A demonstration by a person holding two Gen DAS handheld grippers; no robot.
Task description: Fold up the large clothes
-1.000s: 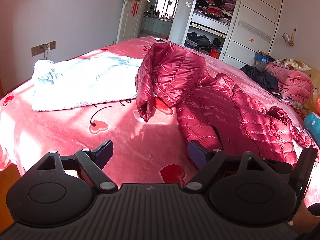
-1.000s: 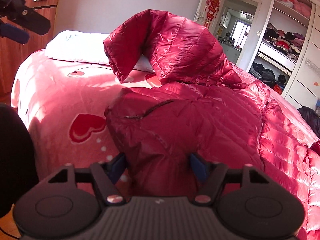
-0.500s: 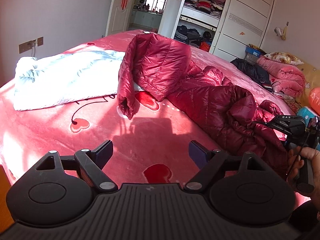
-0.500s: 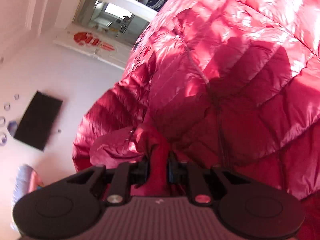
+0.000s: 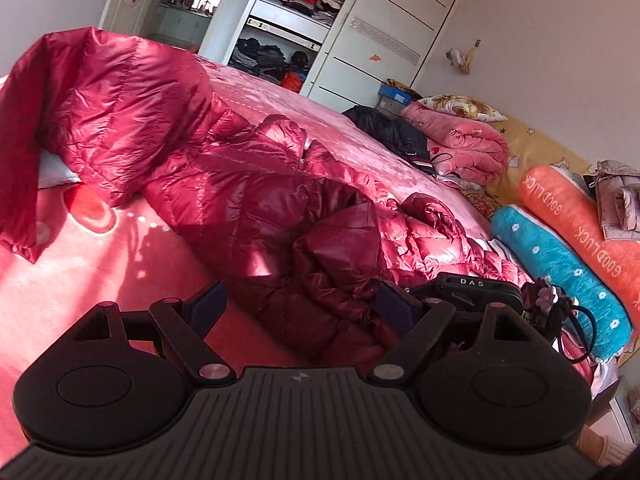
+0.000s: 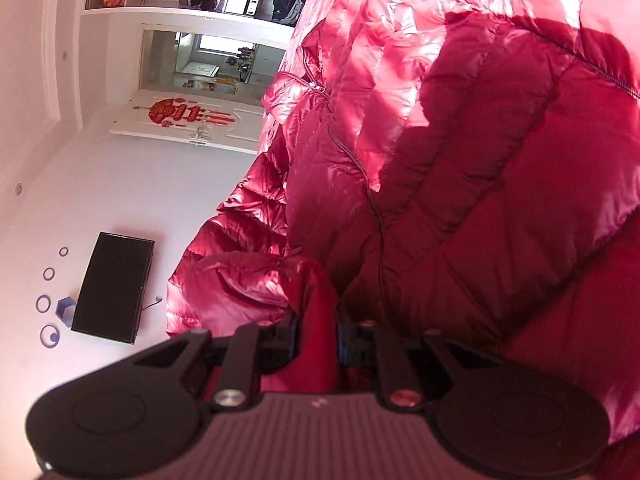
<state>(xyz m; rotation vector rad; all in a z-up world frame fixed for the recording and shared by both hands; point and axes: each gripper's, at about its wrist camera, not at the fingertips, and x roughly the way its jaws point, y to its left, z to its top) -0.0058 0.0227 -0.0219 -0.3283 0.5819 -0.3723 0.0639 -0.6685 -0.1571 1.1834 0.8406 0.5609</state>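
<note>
A shiny red down jacket (image 5: 248, 184) lies spread across the pink bed (image 5: 100, 280), one part raised at the left. My left gripper (image 5: 300, 304) is open just above the bed, its fingers either side of the jacket's dark folded near edge, not pressing on it. The right gripper's black body (image 5: 464, 288) shows just beyond my left gripper's right finger. In the right wrist view, rolled onto its side, my right gripper (image 6: 318, 336) is shut on a bunched fold of the red jacket (image 6: 480, 200), which fills most of the picture.
Folded pink quilts (image 5: 464, 140), a dark garment (image 5: 384, 128), a teal bolster (image 5: 560, 268) and an orange one (image 5: 580, 216) line the bed's right side. An open wardrobe (image 5: 288, 12) and a doorway stand behind. A black wall screen (image 6: 112, 288) shows in the right wrist view.
My right gripper closed on the jacket's edge, rolled onto its side and lifted the fold. My left gripper swung right and came close to the jacket's near edge, still open.
</note>
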